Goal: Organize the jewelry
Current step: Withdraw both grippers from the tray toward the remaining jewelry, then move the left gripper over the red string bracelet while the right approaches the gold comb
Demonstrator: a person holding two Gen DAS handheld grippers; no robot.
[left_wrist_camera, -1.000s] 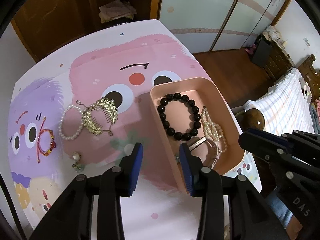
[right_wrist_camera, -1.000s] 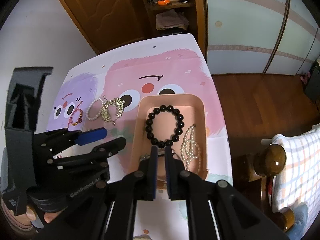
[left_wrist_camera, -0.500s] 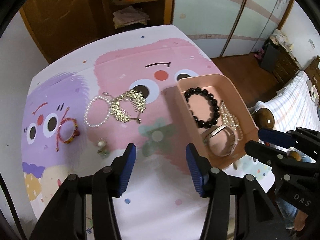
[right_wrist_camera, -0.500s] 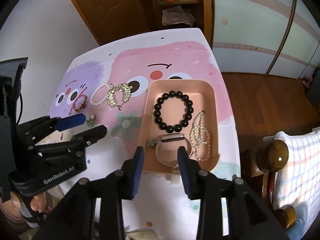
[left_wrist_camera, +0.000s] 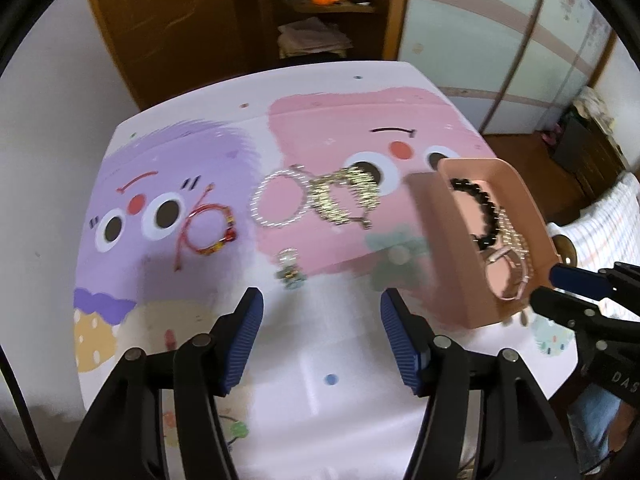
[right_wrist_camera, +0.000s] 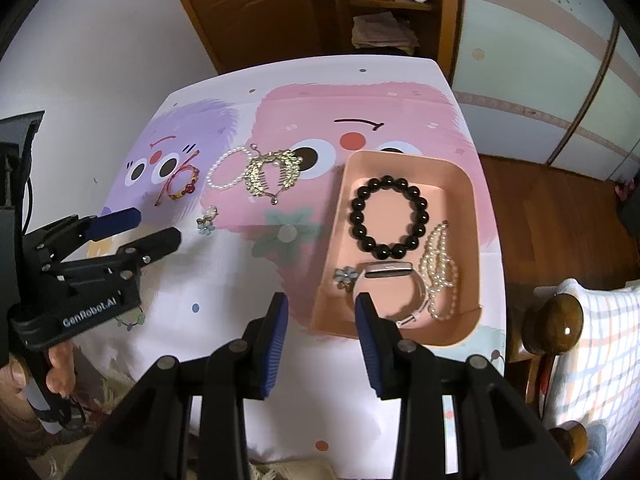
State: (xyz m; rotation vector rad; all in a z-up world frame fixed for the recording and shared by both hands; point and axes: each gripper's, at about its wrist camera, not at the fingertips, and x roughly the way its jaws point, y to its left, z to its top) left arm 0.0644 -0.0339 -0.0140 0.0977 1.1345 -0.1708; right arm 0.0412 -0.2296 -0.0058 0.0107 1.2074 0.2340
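A pink tray (right_wrist_camera: 473,190) on the right of the table holds a black bead bracelet (right_wrist_camera: 356,216), a pearl strand (right_wrist_camera: 440,268), a pink watch (right_wrist_camera: 390,270) and a flower earring (right_wrist_camera: 346,276). On the cloth to its left lie a gold hair comb (right_wrist_camera: 272,172), a pearl bracelet (right_wrist_camera: 211,178), a red cord bracelet (right_wrist_camera: 182,184) and a small flower earring (left_wrist_camera: 290,268). My left gripper (left_wrist_camera: 321,300) hovers just in front of that earring; its jaws are opening and hold nothing. My right gripper (right_wrist_camera: 320,304) stands open and empty at the tray's near left corner.
A cartoon-printed cloth (right_wrist_camera: 224,300) covers the table, whose edges drop off at the right and near sides. A bed with a checked cover (right_wrist_camera: 600,340) and a wooden bedpost knob (right_wrist_camera: 558,328) stand right of the table. A hand (right_wrist_camera: 56,368) grips the left gripper's handle.
My left gripper swung left from the tray to the cloth near the small earring, and its jaws widened. My right gripper opened, left the watch lying in the tray, and drew back.
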